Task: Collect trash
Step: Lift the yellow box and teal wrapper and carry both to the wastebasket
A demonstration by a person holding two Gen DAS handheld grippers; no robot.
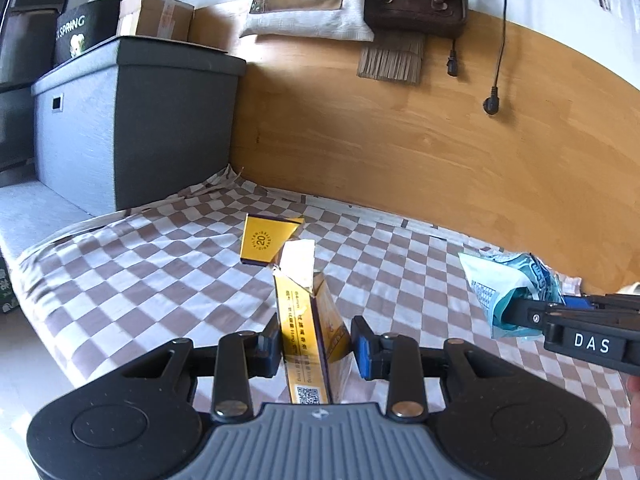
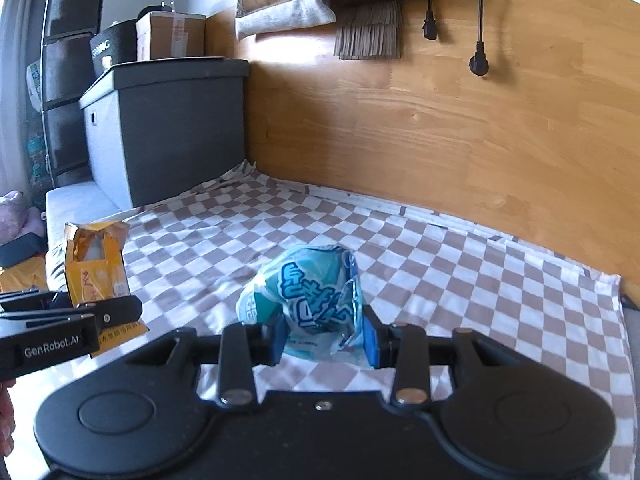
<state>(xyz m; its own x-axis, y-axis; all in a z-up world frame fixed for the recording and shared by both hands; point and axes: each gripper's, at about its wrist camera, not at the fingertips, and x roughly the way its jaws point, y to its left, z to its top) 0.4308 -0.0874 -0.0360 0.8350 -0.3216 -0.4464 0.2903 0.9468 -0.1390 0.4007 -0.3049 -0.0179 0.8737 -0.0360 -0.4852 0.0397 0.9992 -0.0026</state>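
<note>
So the left claw [image 1: 315,345] has its pads clamped on a torn-open yellow cigarette pack [image 1: 310,320], which stands upright between them above the checkered cloth [image 1: 160,264]. The lid flap [image 1: 267,242] sticks up just past it. The right claw [image 2: 326,338] is squeezed around a crumpled blue-and-white plastic wrapper [image 2: 308,300], also sitting right between its pads. Count: two claws, one pack, one wrapper. Each claw shows up at the edge of the other's view, near but apart.

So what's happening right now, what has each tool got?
Left tool shut on yellow cigarette pack. Right tool shut on blue wrapper. Both lifted above checkered cloth. Nothing blocking.
</note>
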